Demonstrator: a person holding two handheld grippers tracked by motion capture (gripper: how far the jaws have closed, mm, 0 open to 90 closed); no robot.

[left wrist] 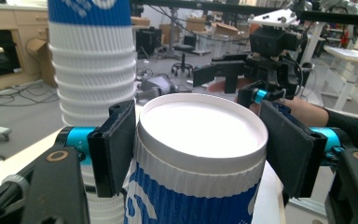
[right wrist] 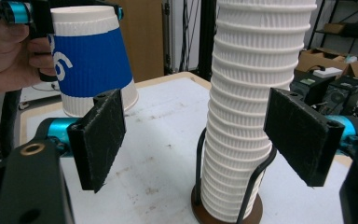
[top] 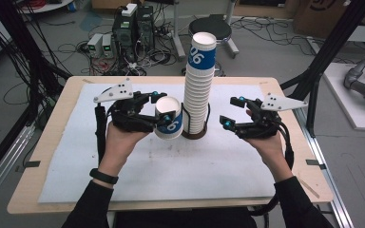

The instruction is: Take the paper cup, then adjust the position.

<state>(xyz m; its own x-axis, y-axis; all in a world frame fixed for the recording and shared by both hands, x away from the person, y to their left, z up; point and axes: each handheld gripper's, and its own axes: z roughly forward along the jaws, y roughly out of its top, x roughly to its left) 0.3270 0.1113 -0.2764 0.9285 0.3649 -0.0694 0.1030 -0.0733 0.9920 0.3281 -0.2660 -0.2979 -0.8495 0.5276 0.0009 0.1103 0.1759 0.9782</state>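
Note:
A blue-and-white ribbed paper cup [top: 168,118] [left wrist: 200,154] [right wrist: 93,60] is held upside down just off the mat, with my left gripper [top: 165,113] [left wrist: 200,140] shut on it near its base end. Right beside it stands a tall stack of upturned cups [top: 199,90] [left wrist: 93,70] [right wrist: 251,93] in a dark round holder [top: 192,135] [right wrist: 256,212] with wire uprights. My right gripper [top: 231,111] [right wrist: 196,126] is open on the stack's right side, its pads apart from the cups. The stack's top cup has a blue band.
A white mat [top: 123,161] covers most of the wooden table [top: 52,142]. Beyond the far edge the floor holds computer boxes [top: 133,28], cables and a round stool [top: 211,26]. Black frame posts [top: 323,57] rise at the right.

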